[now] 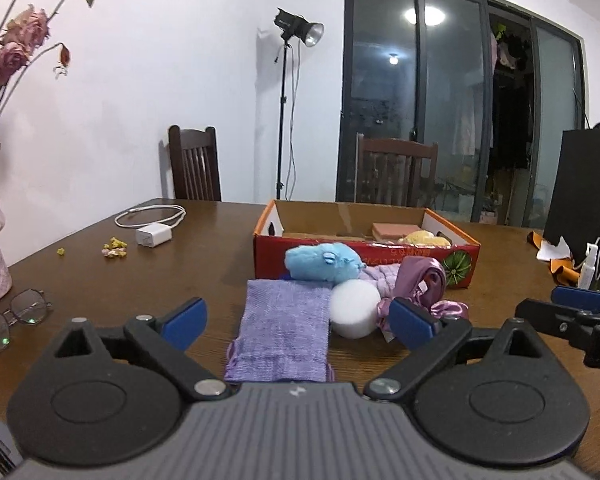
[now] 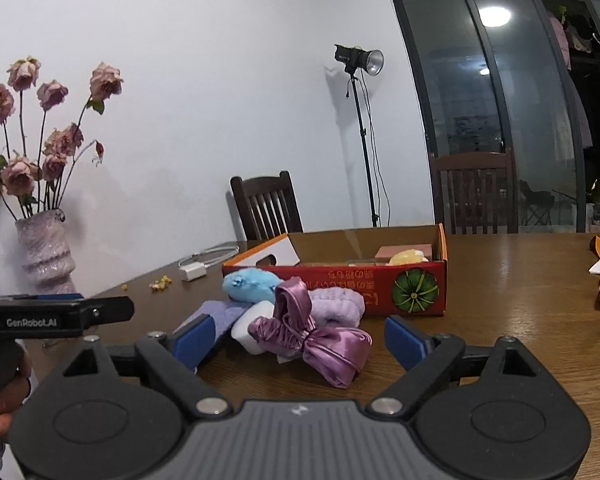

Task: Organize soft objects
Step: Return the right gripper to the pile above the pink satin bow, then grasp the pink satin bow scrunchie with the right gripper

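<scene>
Purple cloth (image 1: 285,332) lengthwise toward box (image 1: 364,258)

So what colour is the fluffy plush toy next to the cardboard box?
Light blue; the plush toy shows best in the left wrist view, lying against the red box.

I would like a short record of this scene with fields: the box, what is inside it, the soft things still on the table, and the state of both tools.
box: red cardboard box, open, on the table
inside box: pink block, yellow soft thing
in front of box: blue plush toy, purple cloth, white foam block, satin bow, lilac fluffy band
left tool: open, empty
right tool: open, empty
</scene>
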Motion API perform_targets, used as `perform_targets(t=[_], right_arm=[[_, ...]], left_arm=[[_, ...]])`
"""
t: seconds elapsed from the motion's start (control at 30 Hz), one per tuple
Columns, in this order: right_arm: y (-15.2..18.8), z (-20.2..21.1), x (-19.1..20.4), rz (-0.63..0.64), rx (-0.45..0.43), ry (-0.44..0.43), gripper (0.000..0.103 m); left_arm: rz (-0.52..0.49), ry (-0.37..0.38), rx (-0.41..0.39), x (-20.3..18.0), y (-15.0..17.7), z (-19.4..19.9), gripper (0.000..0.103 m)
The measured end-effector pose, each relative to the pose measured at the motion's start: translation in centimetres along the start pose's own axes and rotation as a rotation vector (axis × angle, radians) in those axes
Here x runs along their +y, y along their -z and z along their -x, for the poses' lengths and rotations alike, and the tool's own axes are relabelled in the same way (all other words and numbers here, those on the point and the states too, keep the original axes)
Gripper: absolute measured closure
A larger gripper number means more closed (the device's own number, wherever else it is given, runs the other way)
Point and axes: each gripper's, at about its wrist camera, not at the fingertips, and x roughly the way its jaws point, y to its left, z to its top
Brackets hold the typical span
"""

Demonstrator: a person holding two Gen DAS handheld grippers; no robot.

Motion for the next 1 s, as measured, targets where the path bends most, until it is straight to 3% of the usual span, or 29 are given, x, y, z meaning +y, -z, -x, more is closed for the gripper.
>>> perform_targets(t=[0.27,0.43,0.67,0.73,0.8,1.0], right_arm=[[0.1,-3.4,-1.9,-0.050,0.093,0.032,0.018],[-0.2,-6.7,-3.9,-0.098,0.154,0.027,0.028],[-0.2,-12.2,-6.4,-0.209,0.245,-0.022,0.042],[0.0,-13.3,-6.9,-0.243,0.276,-0.050,0.049],[0.2,-13.9,-7.1,-0.262,0.282,-0.078,0.052],[0.2,-14.3,-7.3,-0.275,0.281,-0.113,0.070]], left_arm=[[-0.036,0.049,0.023,-2.3,-0.4,-3.2,0.004],[-0.072,0.126,0.064,-4.4,-0.8,-6.9,0.033],[-0.060,0.152,0.158,-5.4,-0.3,-12.5,0.052],[-0.068,0.173,0.160,-5.6,-0.3,-13.1,0.068],[-0.086,0.182,0.162,-6.0,-0.2,-13.5,0.078],[-0.090,0.156,0.169,-6.7,-0.2,-13.7,0.085]])
